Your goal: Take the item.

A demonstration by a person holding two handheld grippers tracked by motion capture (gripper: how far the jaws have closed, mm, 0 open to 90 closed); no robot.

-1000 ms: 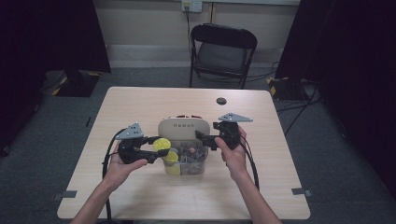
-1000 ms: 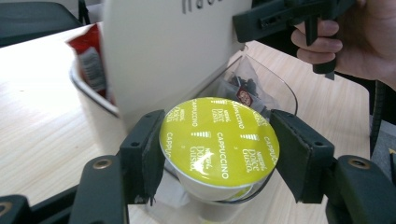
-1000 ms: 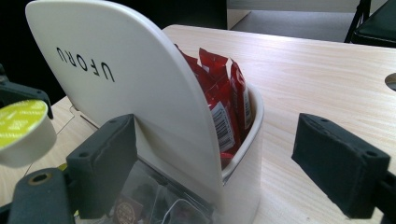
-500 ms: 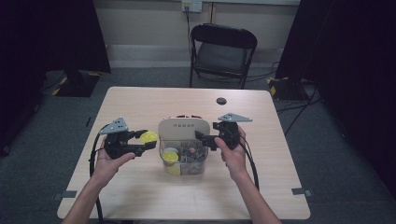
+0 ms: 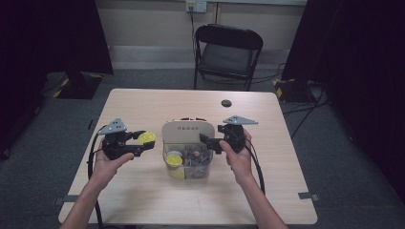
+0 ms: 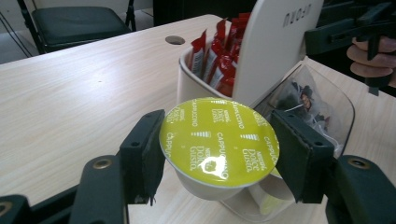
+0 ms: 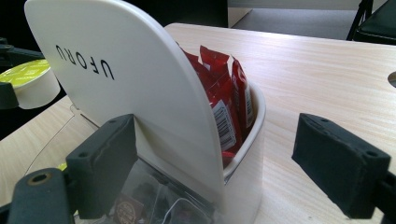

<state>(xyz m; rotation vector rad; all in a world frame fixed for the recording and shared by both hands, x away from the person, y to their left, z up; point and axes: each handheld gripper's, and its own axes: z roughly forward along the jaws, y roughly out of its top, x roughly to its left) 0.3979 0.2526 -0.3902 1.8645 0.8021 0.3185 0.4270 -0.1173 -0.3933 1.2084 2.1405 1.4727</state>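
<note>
While the left gripper point(image 6: 217, 154) clamps its fingers on a yellow-lidded capsule point(image 6: 218, 140), right gripper point(image 7: 229, 168) fingers wide, straddling the organiser's lid point(image 7: 140, 88).

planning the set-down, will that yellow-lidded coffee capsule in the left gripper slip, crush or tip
The capsule is held by its rim in the left gripper; it probably stays put. Its thin cup and foil lid look crushable, so a harder squeeze seems risky. It tapers downward, so it might tip on the table.

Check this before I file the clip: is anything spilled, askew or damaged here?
Nothing stands out. The organizer stands upright on the table, red sachets upright inside it. The left gripper holds the yellow-lidded capsule intact, left of the organizer.
</note>
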